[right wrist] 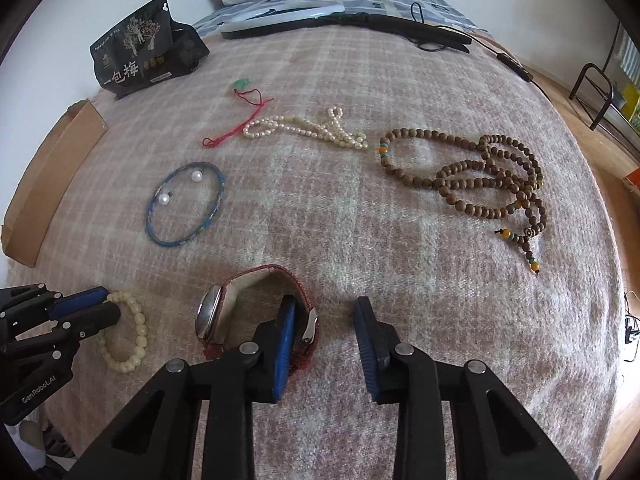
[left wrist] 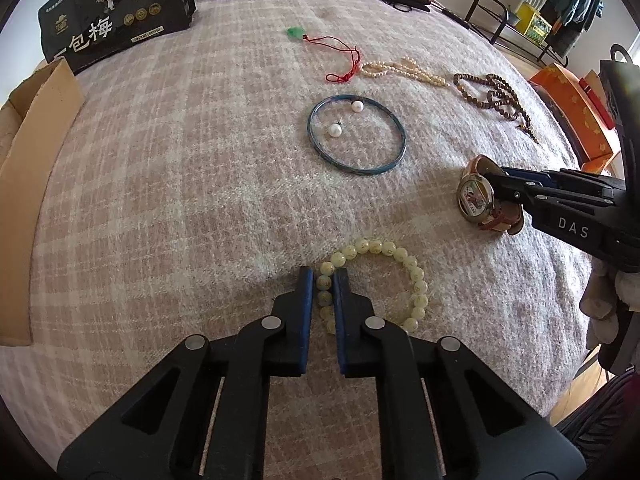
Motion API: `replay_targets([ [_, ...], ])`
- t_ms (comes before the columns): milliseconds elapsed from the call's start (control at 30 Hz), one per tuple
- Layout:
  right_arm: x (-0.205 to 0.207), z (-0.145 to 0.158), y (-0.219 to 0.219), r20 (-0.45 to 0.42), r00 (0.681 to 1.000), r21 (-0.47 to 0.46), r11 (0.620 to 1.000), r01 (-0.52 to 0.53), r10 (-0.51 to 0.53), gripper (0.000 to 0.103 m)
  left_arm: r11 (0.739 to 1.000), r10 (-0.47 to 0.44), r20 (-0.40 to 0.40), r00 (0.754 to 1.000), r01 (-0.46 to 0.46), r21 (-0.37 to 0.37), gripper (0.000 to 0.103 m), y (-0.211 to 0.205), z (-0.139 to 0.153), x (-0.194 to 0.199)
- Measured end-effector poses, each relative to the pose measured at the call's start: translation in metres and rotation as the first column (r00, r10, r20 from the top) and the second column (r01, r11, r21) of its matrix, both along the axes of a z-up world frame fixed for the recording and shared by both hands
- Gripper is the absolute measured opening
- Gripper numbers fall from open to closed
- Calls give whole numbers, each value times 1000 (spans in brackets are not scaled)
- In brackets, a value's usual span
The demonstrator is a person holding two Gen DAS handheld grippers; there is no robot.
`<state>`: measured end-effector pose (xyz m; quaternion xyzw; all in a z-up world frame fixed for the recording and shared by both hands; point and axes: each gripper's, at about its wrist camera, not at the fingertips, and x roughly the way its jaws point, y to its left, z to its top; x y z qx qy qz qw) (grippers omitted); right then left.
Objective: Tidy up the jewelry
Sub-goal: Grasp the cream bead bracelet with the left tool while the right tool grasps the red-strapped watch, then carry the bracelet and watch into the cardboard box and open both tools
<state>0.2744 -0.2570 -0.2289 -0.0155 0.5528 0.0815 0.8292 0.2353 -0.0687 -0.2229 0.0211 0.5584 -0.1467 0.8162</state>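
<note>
Jewelry lies scattered over a plaid blanket (left wrist: 200,200), and the step in hand looks like the pickup of two pieces at once.

From the left wrist view, the left gripper (left wrist: 323,280) points steeply down with its blue pads nearly together, pinching the near-left arc of the pale bead bracelet (left wrist: 400,256); the beads sit squeezed between the pads, so I judge it gripped, though the bracelet is not yet lifted off the blanket. Beyond it lie a blue bangle (left wrist: 394,162) with two loose pearls (left wrist: 335,131) inside its ring, a green pendant on a red cord (left wrist: 344,54), a pearl strand (left wrist: 404,70) and brown wooden beads (left wrist: 496,94). At the right, the right gripper (left wrist: 498,190) reaches the watch (left wrist: 474,198), one finger inside the strap loop. A cardboard box (left wrist: 36,148) sits at the left edge, near a black snack bag (left wrist: 108,8).

From the right wrist view, the right gripper (right wrist: 326,316) has its jaws partly open: the left pad sits inside the watch (right wrist: 212,316) strap against the buckle side, while the right pad stands apart on bare blanket. Only one pad touches, so nothing is clamped yet. The left gripper (right wrist: 102,306) shows at the lower left on the pale bead bracelet (right wrist: 136,332).

Next, I judge, the right jaws must close until the strap is squeezed between both pads, then both hands lift and carry their pieces, probably toward the cardboard box (right wrist: 52,176). The limp bracelet may swing.
</note>
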Motion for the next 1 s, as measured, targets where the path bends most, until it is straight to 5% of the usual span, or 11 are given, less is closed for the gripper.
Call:
replay_targets([
  [200, -3, 4, 8, 6, 1000, 16, 1000, -16, 16, 7, 1000, 7, 9, 1000, -7, -25, 6, 4, 5, -1],
  [1000, -11, 79, 66, 176, 982, 47, 996, -79, 70, 7, 992, 100, 181, 978, -83, -99, 5, 59, 77, -18],
])
